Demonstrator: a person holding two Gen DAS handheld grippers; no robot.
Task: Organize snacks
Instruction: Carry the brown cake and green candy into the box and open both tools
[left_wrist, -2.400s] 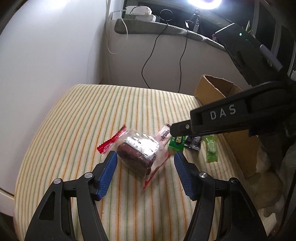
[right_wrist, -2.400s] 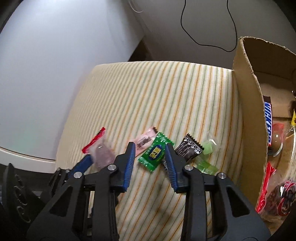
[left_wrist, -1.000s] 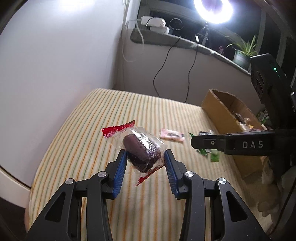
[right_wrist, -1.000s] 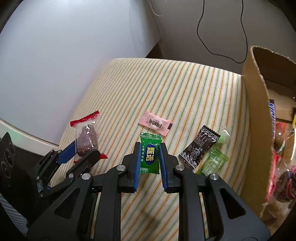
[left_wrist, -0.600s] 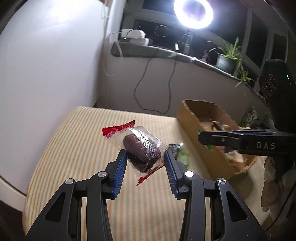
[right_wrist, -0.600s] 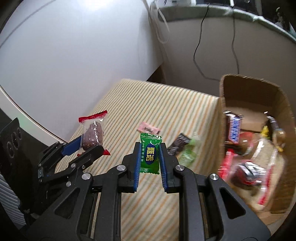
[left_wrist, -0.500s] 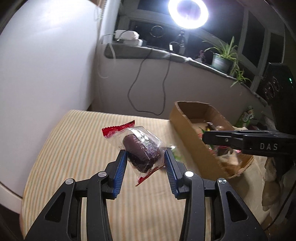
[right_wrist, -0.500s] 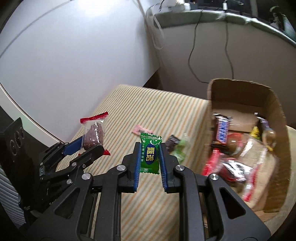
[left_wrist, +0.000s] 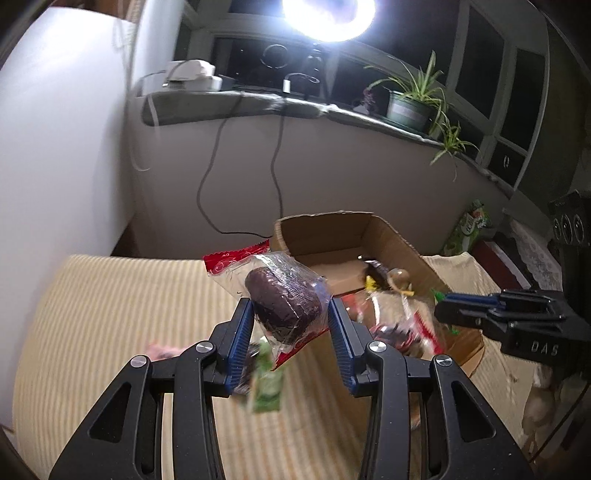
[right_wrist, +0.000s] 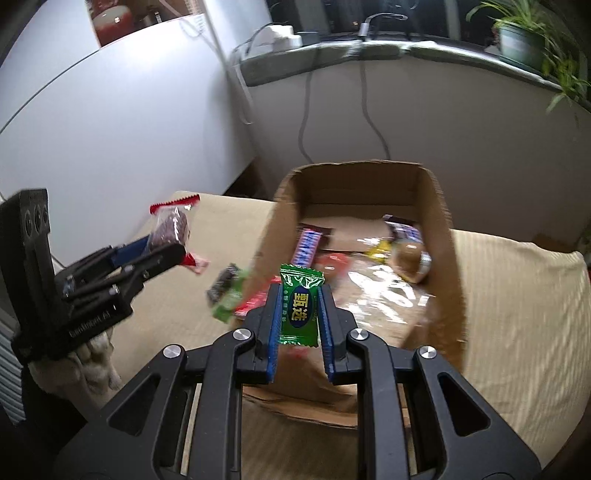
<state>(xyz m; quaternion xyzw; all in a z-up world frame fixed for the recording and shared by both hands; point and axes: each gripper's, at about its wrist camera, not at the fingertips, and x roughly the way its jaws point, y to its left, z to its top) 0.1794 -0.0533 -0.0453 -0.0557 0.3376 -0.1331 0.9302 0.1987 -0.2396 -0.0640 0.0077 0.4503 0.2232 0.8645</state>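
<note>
My right hand-held gripper clamps the green candy, the left the cake; I release only once each is over the box.

My left wrist camera looks along its fingers across the striped cushion toward the cardboard box, fairly near. My right one faces the box closer, from its near end. Both share box, cushion and windowsill.

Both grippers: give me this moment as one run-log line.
left gripper: shut on date snack | right gripper: shut on green candy | cardboard box: ahead, open
</note>
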